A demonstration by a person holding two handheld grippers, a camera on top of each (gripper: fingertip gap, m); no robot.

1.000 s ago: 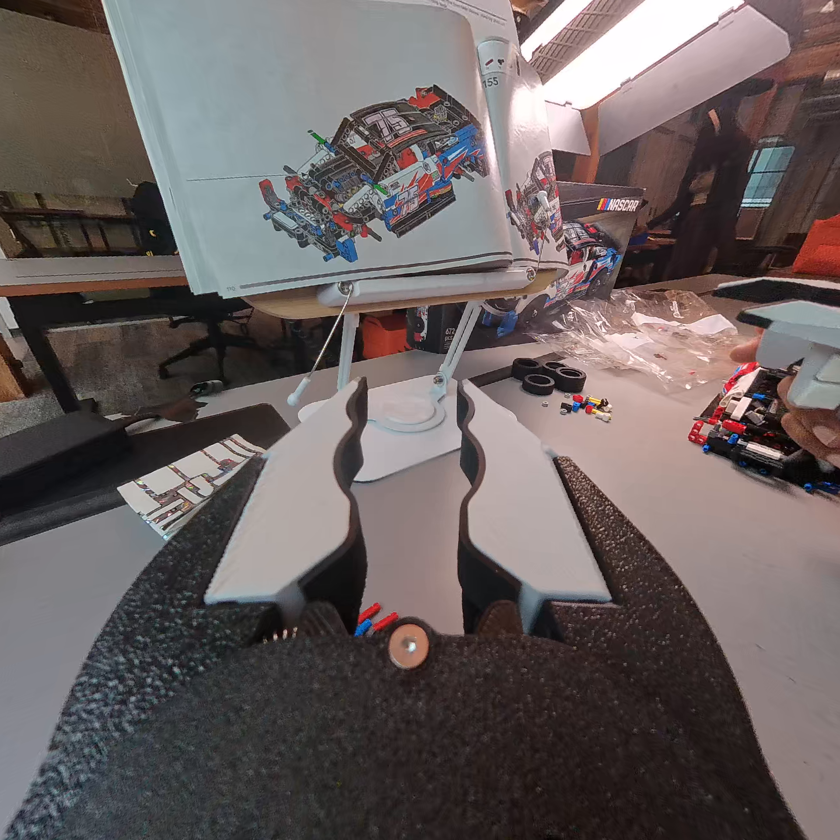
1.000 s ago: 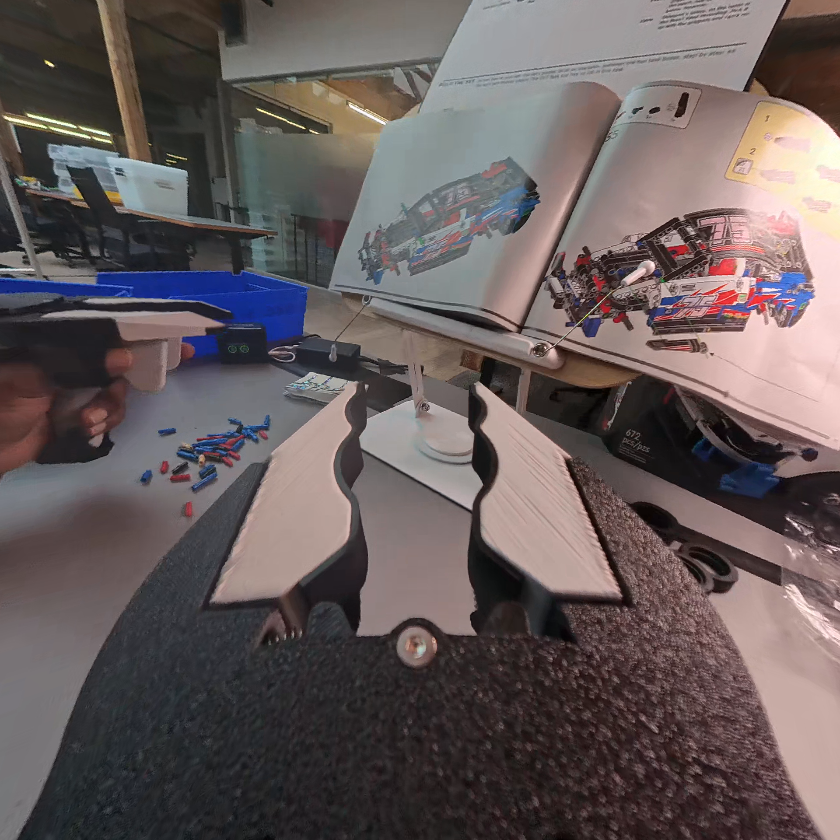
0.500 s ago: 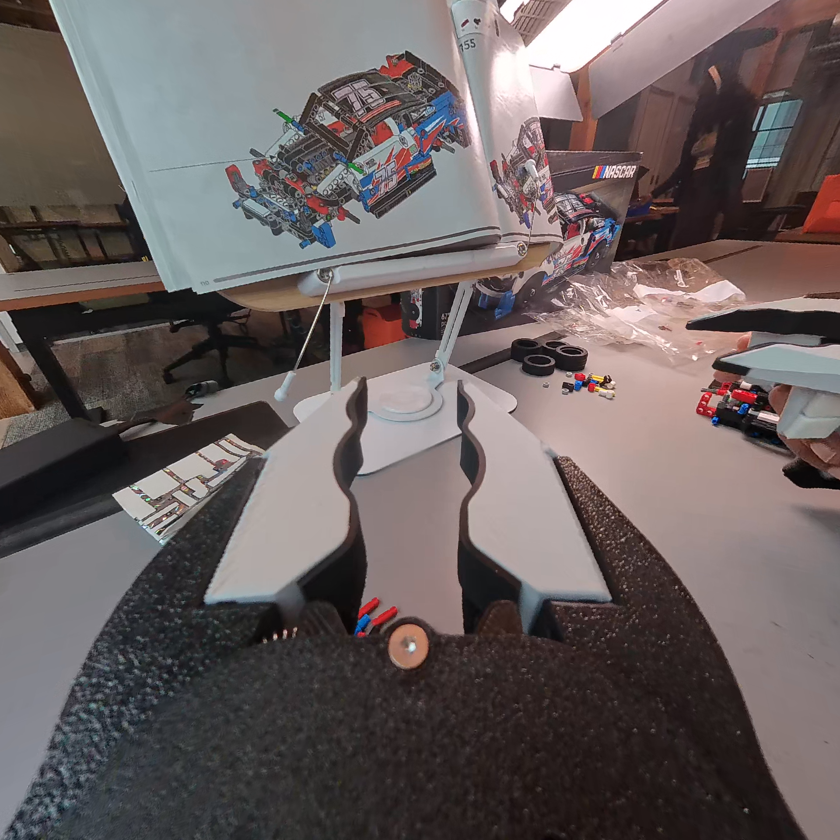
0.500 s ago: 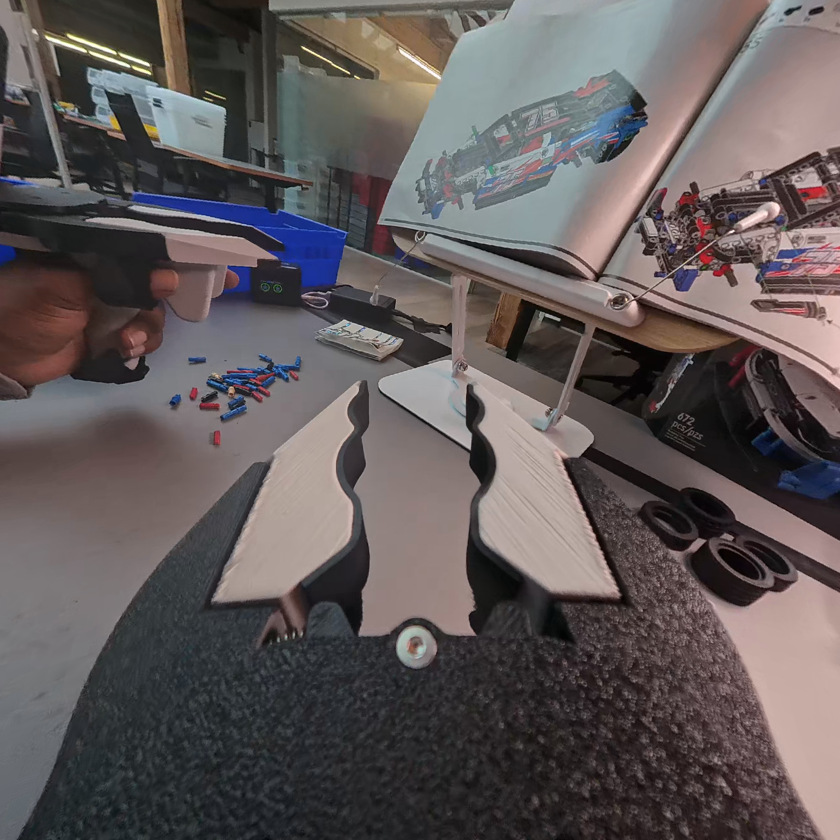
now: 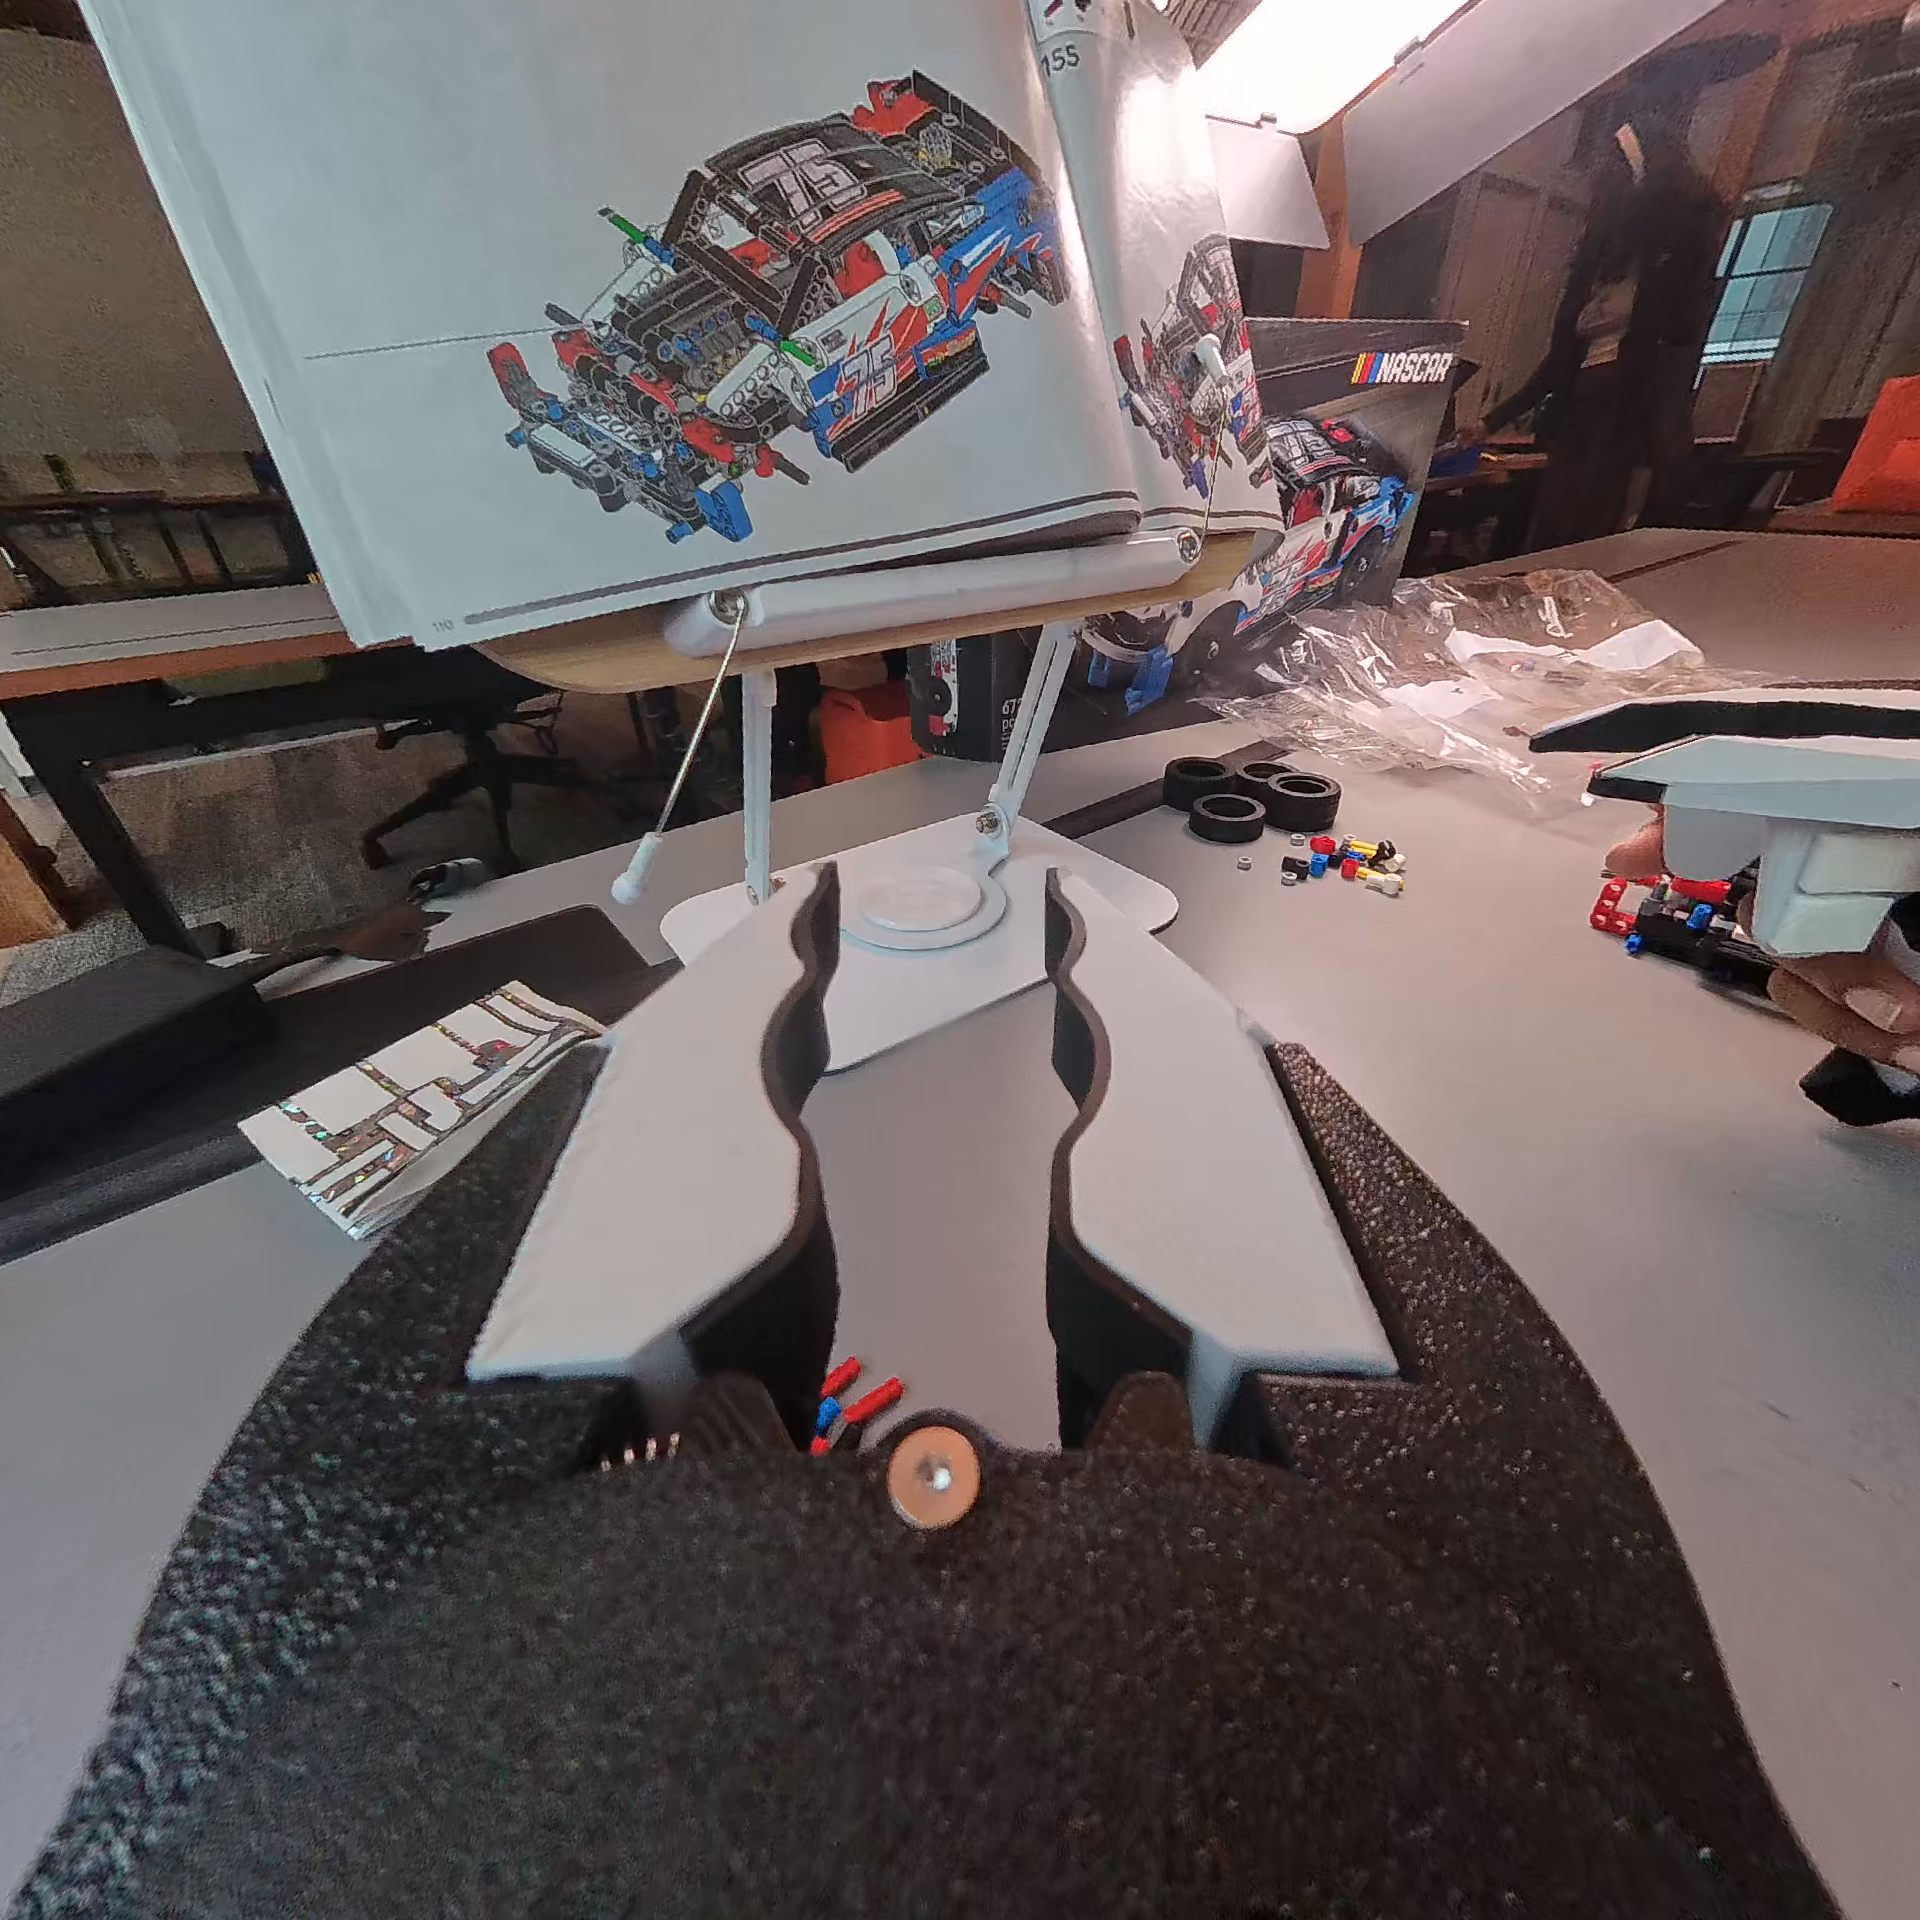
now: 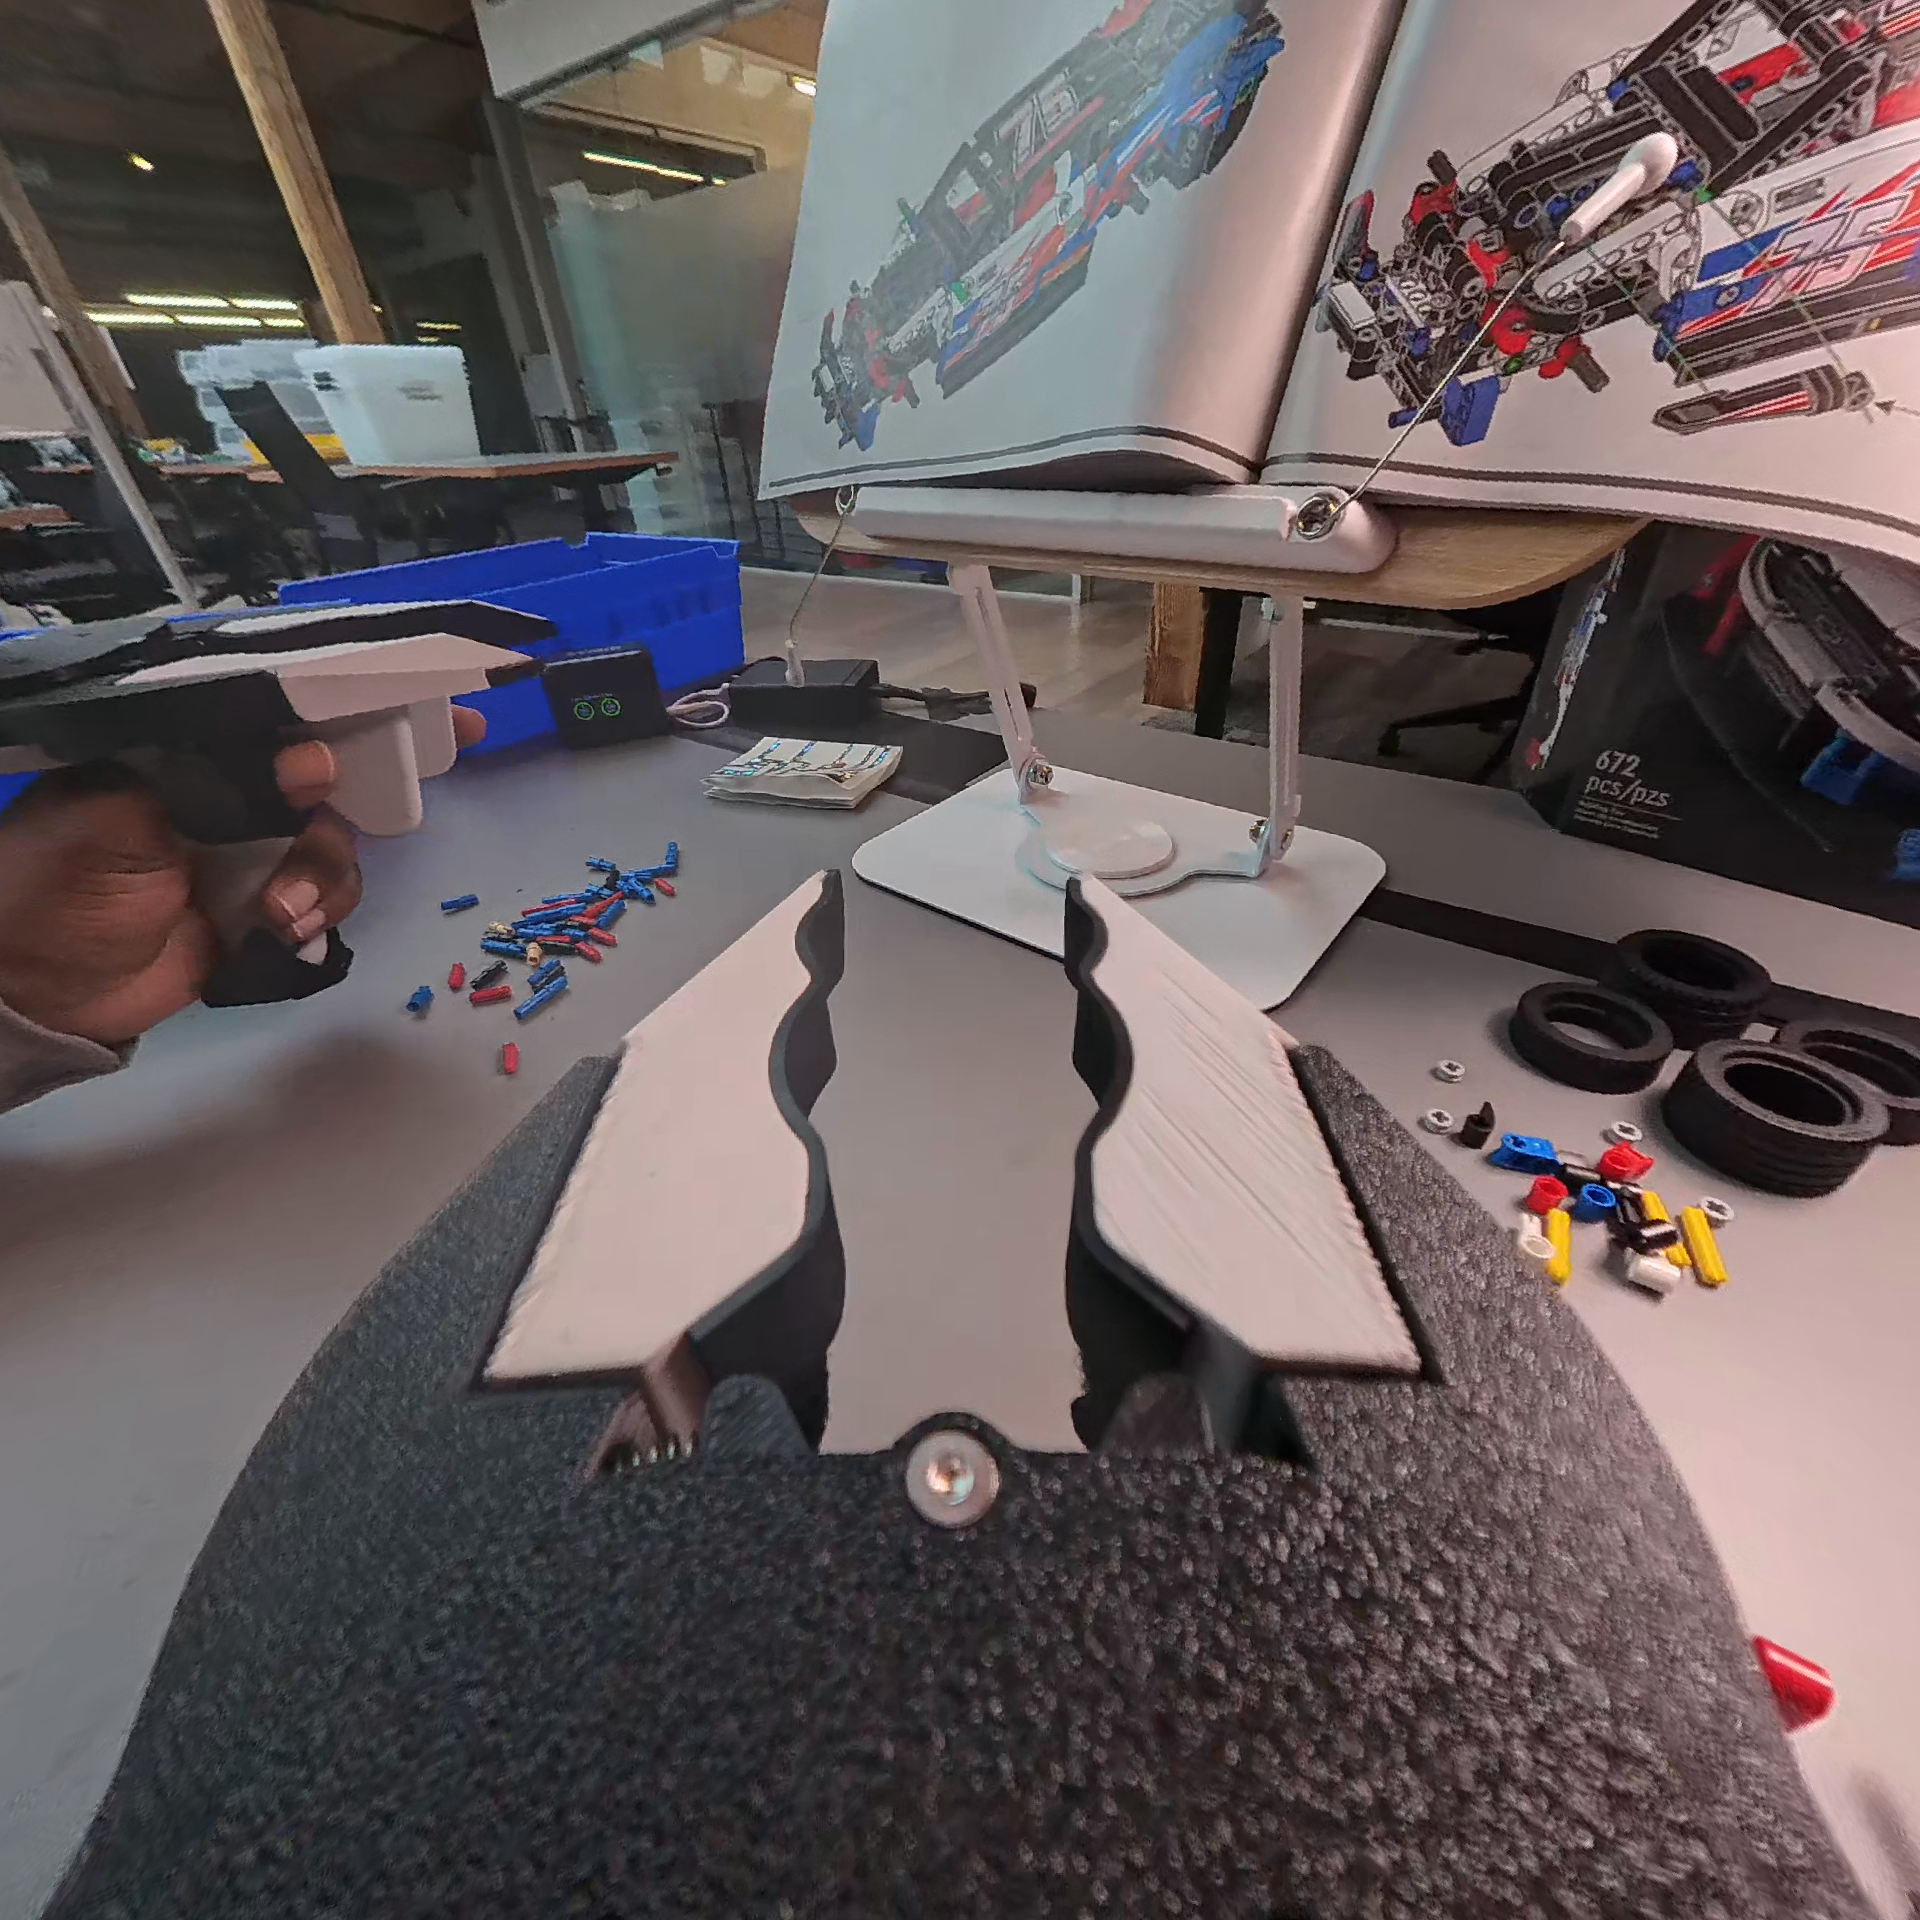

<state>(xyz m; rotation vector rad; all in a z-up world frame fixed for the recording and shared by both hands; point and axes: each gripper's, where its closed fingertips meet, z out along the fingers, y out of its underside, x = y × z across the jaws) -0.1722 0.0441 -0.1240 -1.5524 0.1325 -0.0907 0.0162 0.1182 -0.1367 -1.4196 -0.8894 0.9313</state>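
Right wrist view, swung lower and rightward within a second: right gripper (image 6: 951,904) fingers spread, empty, above grey desk (image 6: 312,1195), nearer black rubber tyres (image 6: 1771,1117); left gripper (image 5: 935,878) likewise released, facing white metal book stand (image 5: 914,971).

from the left wrist we look low over the desk (image 5: 1507,1195) along the left gripper (image 5: 940,914) toward 12 o'clock, close to the book stand (image 5: 935,613). the right wrist view faces that stand (image 6: 1132,520) too, just as near, with the right gripper (image 6: 951,904) in front. we share the stand, the open booklet (image 5: 644,312) and black tyres (image 6: 1766,1117); each view catches the other gripper at its edge, at 3 and 9 o'clock.
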